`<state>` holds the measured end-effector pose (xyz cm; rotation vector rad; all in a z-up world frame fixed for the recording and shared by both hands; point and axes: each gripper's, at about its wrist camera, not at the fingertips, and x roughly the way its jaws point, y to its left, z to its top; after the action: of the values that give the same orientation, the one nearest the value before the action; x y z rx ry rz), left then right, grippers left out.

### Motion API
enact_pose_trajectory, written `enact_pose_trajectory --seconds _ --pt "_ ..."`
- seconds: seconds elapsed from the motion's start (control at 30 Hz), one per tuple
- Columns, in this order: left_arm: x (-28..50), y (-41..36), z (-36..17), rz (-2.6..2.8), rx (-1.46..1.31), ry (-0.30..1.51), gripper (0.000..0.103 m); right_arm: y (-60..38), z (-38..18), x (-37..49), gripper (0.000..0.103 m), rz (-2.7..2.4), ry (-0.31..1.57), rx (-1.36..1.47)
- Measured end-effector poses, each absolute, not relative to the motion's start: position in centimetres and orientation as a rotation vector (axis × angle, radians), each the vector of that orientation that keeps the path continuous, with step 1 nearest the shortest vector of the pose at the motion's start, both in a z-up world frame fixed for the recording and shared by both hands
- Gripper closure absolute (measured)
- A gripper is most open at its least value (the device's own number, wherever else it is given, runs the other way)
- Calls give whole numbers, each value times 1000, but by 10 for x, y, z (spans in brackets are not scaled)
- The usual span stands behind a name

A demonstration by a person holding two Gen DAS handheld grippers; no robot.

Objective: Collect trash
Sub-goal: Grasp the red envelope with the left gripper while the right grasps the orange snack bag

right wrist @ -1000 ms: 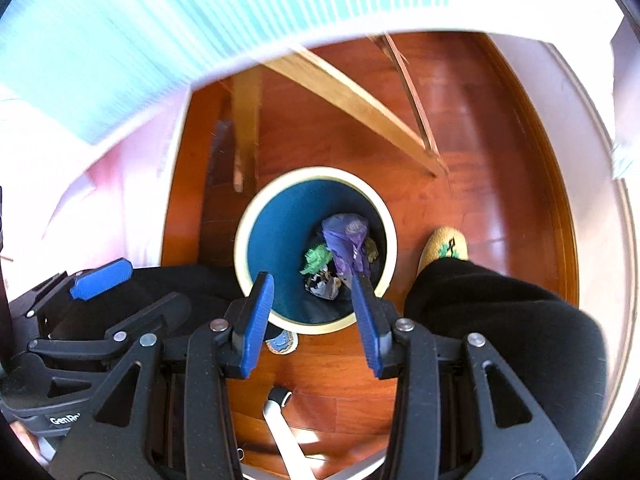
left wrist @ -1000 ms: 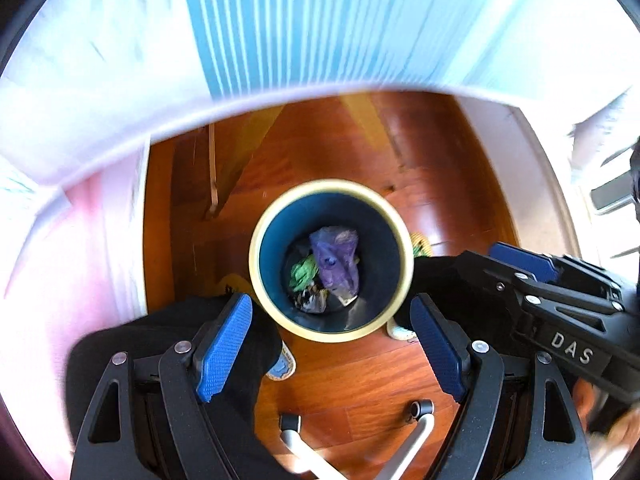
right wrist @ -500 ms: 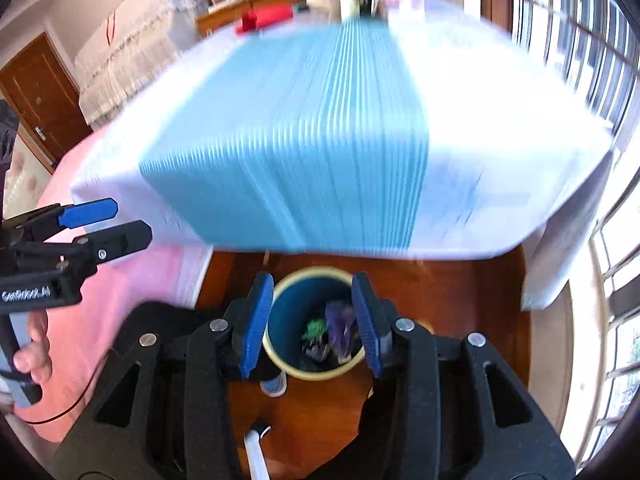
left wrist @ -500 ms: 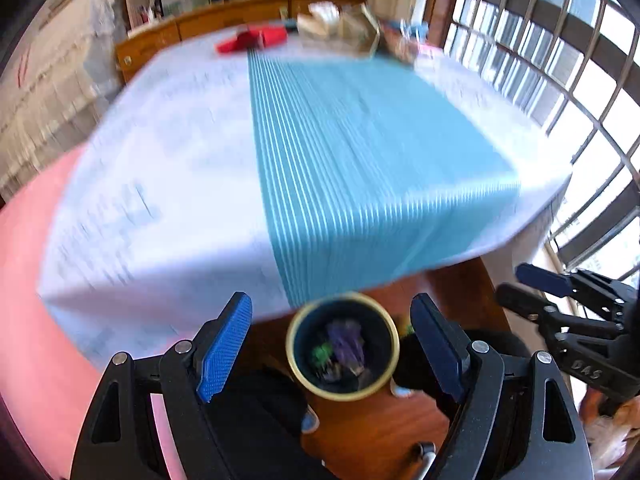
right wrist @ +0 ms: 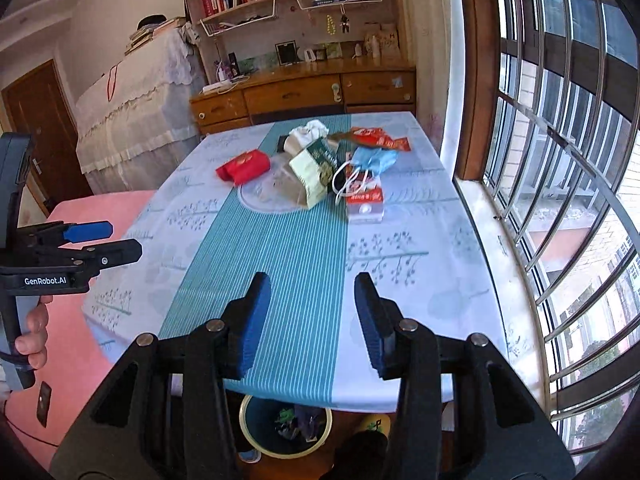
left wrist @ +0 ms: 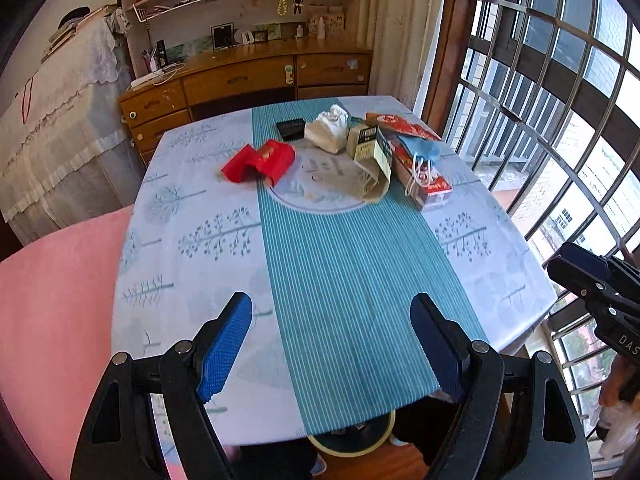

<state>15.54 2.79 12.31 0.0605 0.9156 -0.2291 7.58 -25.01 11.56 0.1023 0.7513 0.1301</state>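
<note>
Trash lies at the far end of the table point(left wrist: 340, 272): a red packet point(left wrist: 260, 162) point(right wrist: 243, 167), a white crumpled bag point(left wrist: 328, 132), a green-and-cream carton point(left wrist: 370, 152) point(right wrist: 314, 170), a blue face mask point(left wrist: 420, 150) point(right wrist: 374, 160) and a red-and-white box point(right wrist: 364, 200). A bin point(right wrist: 286, 426) with a yellow rim stands on the floor under the table's near edge, with trash inside. My left gripper point(left wrist: 332, 348) is open and empty above the near edge. My right gripper point(right wrist: 312, 320) is open and empty beside it.
A pink-covered surface point(left wrist: 52, 300) borders the table on the left. A barred window point(right wrist: 560, 160) runs along the right. A wooden sideboard point(left wrist: 248, 80) and shelves stand behind the table. A black item point(left wrist: 291, 129) lies near the white bag.
Both grippers have swung up from looking down into the bin to looking across the tabletop. Both stay open and empty.
</note>
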Motion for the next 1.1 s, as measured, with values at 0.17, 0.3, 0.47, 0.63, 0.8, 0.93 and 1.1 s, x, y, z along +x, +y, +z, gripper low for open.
enact_pose_trajectory --seconds 0.17,0.3,0.47,0.63,0.8,0.93,1.1 --pt "217 16 145 -216 88 887 20 -278 139 148 58 86 750 114" --pt "278 16 144 -193 97 865 20 -299 136 216 49 68 768 151" --pt "366 31 123 -162 55 938 20 -310 120 313 34 50 811 141" --pt "450 48 82 -145 -13 1019 20 -321 76 404 26 15 890 202" --pt "504 60 46 -149 -52 1048 20 -342 31 473 24 -22 954 265" --pt "528 65 23 -176 -54 1061 20 -366 -1 511 23 -30 1000 366" --pt "543 62 -7 -224 -66 1101 20 -379 -34 540 22 45 1057 476"
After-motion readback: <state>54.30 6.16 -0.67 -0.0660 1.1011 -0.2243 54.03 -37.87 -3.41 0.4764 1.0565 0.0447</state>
